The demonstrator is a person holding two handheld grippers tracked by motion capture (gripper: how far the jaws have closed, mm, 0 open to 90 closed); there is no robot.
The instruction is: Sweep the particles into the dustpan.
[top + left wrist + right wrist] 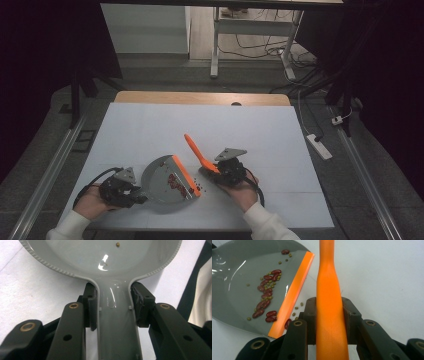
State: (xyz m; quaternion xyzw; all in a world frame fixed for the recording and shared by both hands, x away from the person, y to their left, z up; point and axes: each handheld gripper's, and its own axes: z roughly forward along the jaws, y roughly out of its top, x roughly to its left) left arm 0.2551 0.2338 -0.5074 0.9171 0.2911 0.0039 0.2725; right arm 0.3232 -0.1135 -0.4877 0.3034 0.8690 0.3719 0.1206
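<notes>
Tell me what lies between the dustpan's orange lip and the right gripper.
A few loose beans on the white table, beside the dustpan lip and near the right gripper, seen in the right gripper view.

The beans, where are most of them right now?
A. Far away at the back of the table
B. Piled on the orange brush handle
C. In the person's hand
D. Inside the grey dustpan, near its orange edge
D: most of the red and green beans lie inside the grey dustpan, close to its orange edge, with just a few on the white table beside that edge.
</notes>
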